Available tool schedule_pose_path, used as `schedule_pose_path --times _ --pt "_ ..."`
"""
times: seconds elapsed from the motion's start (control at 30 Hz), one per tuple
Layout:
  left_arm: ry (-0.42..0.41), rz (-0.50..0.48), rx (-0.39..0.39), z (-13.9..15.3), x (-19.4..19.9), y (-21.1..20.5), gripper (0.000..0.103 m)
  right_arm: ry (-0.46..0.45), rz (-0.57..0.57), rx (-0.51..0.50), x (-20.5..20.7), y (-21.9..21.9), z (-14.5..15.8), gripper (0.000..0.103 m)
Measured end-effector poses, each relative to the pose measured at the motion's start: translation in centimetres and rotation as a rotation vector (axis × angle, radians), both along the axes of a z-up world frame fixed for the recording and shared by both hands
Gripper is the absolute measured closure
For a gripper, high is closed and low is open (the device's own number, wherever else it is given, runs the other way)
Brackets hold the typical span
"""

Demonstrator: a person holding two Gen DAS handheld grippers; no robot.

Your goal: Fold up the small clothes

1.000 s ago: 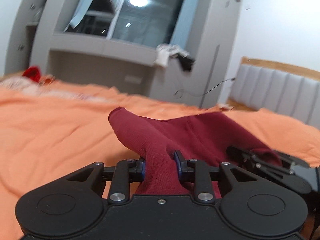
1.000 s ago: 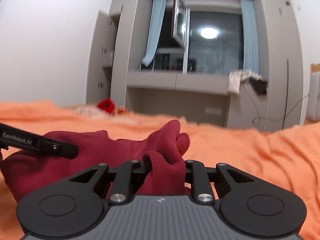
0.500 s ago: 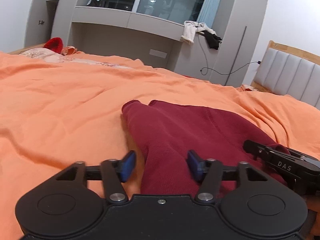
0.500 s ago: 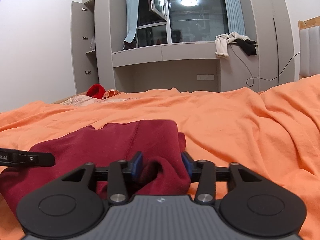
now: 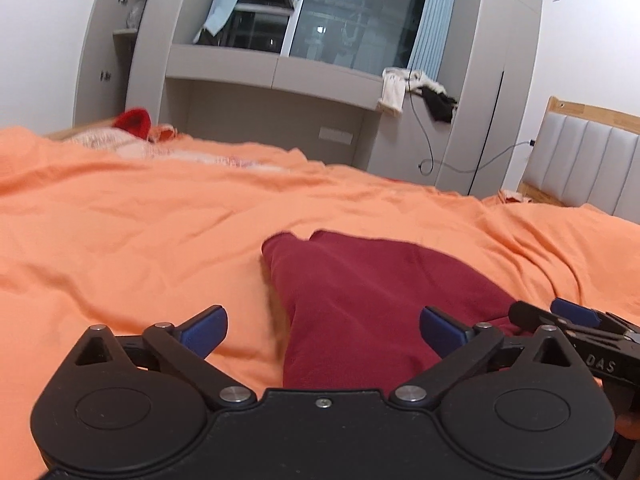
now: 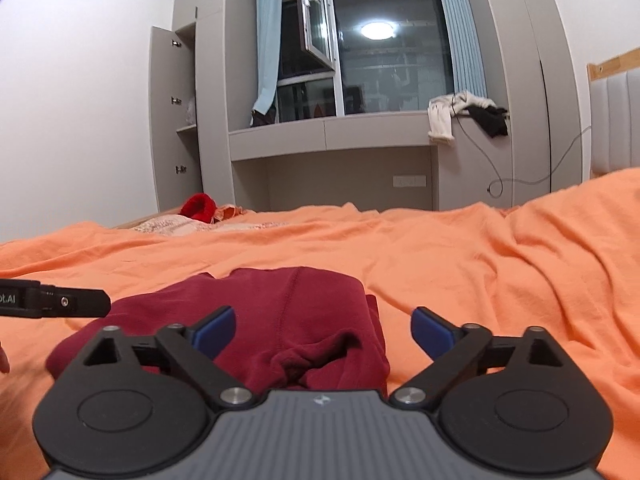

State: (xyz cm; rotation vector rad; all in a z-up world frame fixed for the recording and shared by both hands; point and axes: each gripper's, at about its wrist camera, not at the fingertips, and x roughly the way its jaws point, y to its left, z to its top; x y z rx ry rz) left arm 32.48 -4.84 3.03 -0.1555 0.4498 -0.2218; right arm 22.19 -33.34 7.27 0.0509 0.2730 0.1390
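Note:
A dark red garment [image 5: 372,292] lies folded over on the orange bedsheet [image 5: 140,232]; it also shows in the right wrist view [image 6: 296,320]. My left gripper [image 5: 322,330] is open, its blue pads spread to either side of the garment's near end, holding nothing. My right gripper [image 6: 322,330] is open too, just behind the garment's bunched near edge. The right gripper's fingers [image 5: 568,316] show at the right of the left wrist view. The left gripper's finger [image 6: 64,302] shows at the left of the right wrist view.
A bright red cloth [image 6: 198,206] and pale patterned fabric [image 5: 120,144] lie at the bed's far edge. Grey cabinets and a window ledge [image 6: 332,136] with draped clothes [image 6: 464,114] stand beyond. A padded headboard [image 5: 584,168] is at the right.
Both grippers held the garment lifted a second ago. They lowered it onto the sheet, opened wide and let go; the garment now lies flat.

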Motion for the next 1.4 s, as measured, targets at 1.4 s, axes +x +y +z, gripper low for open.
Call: schedule_pose_path --times 1.4 --pt "-0.214 0.044 0.113 -1.1 -20.6 2.4 0.001 -0.174 -0.047 -0.032 -19.8 3.3 -1.3 0.0"
